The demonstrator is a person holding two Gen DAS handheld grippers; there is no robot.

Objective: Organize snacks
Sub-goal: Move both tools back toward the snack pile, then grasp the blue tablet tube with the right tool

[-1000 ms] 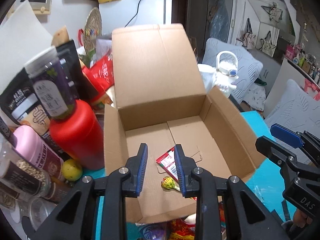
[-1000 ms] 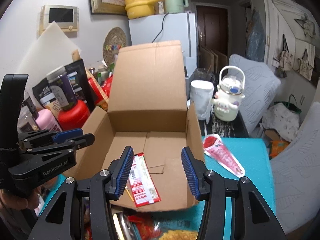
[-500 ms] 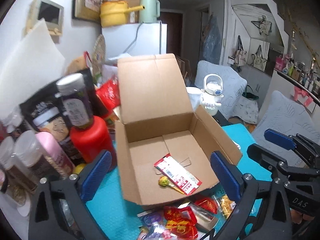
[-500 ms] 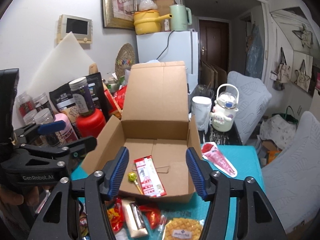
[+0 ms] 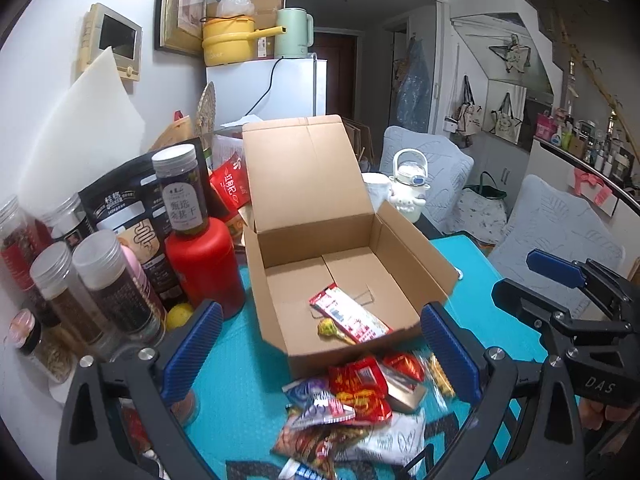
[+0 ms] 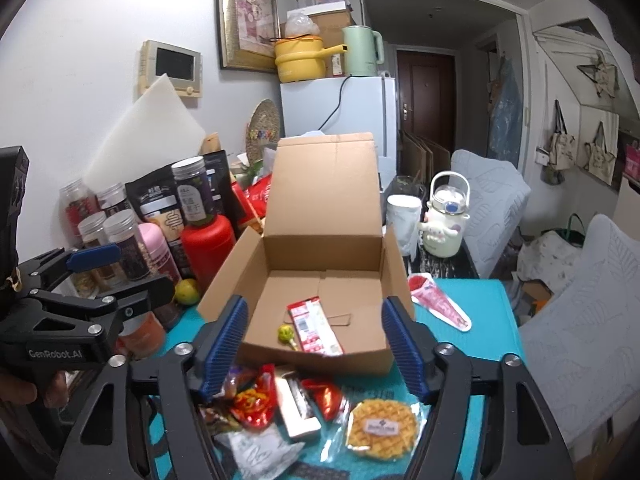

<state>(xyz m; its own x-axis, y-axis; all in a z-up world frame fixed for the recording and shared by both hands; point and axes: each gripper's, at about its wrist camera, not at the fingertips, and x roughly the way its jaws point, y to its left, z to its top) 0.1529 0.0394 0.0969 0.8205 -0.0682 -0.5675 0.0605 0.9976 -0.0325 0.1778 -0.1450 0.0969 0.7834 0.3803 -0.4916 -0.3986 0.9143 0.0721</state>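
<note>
Before the box (image 6: 320, 354) front edge | both tongs (image 5: 322, 350) (image 6: 316, 344) agape, empty | snack pile (image 6: 280, 404) beneath

The left gripper (image 5: 320, 354) has been opened wide and drawn back from the cardboard box (image 5: 340, 280) — the right gripper (image 6: 316, 346) has just been opening, nothing between its jaws.

The cardboard box (image 6: 320, 280) is open on top; jars (image 6: 120, 236) crowd its left side.
</note>
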